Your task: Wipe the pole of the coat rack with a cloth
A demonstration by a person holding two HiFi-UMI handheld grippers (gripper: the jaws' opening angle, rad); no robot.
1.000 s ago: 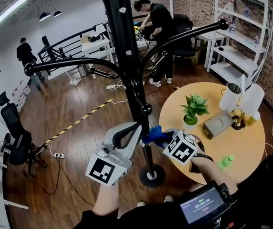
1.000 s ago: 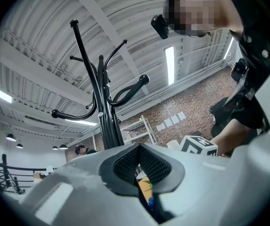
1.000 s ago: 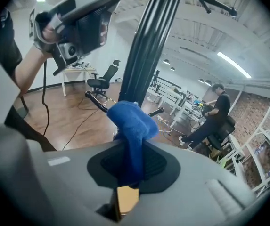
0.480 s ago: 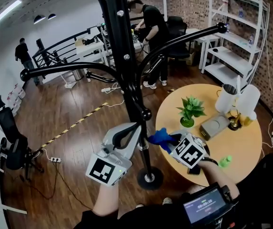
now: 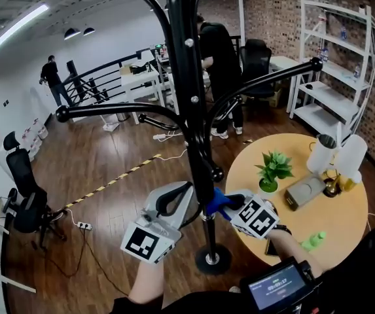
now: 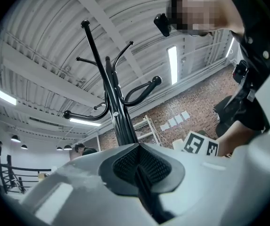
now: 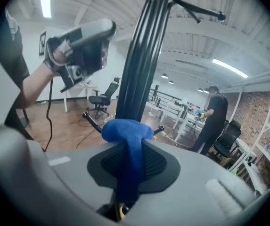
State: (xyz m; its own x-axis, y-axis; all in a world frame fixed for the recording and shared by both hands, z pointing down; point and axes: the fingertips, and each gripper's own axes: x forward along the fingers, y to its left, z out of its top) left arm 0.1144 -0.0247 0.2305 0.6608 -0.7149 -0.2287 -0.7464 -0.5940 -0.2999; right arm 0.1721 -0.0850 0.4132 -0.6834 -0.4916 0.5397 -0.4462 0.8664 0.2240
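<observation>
The black coat rack pole (image 5: 197, 129) rises from a round base (image 5: 212, 259) on the wood floor, with curved arms branching off. My right gripper (image 5: 232, 203) is shut on a blue cloth (image 5: 217, 201), whose bunched end presses the pole's right side low down. In the right gripper view the cloth (image 7: 125, 131) bulges out of the jaws just in front of the pole (image 7: 142, 60). My left gripper (image 5: 184, 193) sits close to the pole's left side at the same height, shut with nothing between its pads (image 6: 146, 161); the pole (image 6: 116, 112) stands just beyond them.
A round wooden table (image 5: 344, 221) at right carries a potted plant (image 5: 273, 169), a white jug (image 5: 319, 152), a grey box (image 5: 305, 190) and a green bottle (image 5: 313, 241). White shelves (image 5: 334, 57) line the brick wall. A person (image 5: 221, 64) stands behind the rack. An office chair (image 5: 20, 188) is at left.
Half a second ago the cloth was a little off the pole to the right; it now lies against the pole. The left gripper has stayed beside the pole.
</observation>
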